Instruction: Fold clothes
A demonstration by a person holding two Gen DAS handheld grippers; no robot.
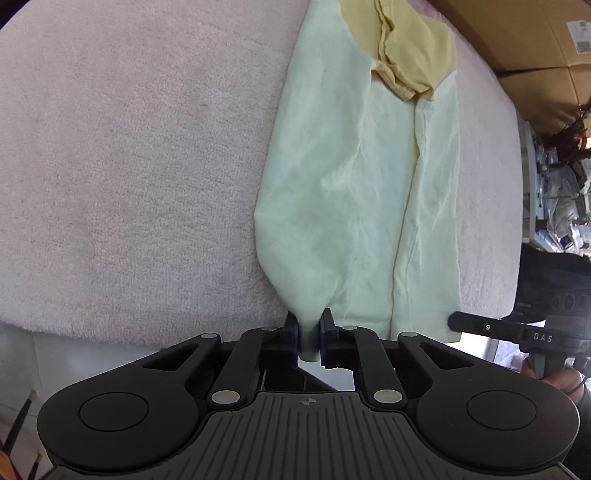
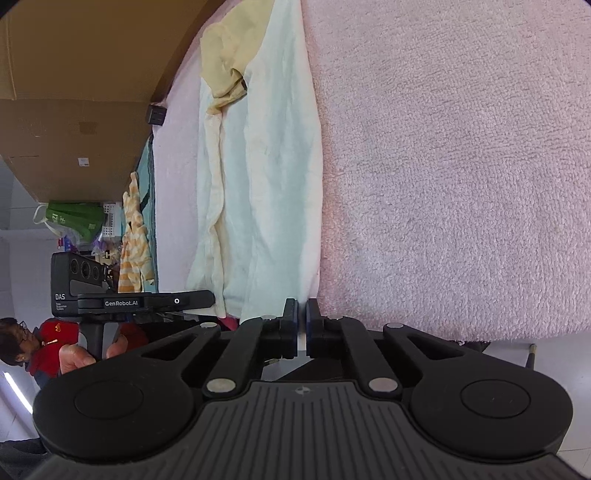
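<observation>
surface: pink fleece blanket (image 1: 129, 166), cardboard boxes (image 1: 535, 33) behind
garment: pale yellow shirt (image 1: 351, 184), folded to a strip, long axis 6 to 12 o'clock from both tongs
left gripper (image 1: 309, 334): pinching near hem corner, cloth bunched between jaws
right gripper (image 2: 302, 325): pressed together on other hem corner, thin edge
next: judged, carry hem toward 12 o'clock collar (image 1: 399, 55)

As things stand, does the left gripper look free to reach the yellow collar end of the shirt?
Probably not yet: the left gripper is shut on the shirt hem, and the yellow collar end lies at the far end. Nothing blocks the way.
</observation>
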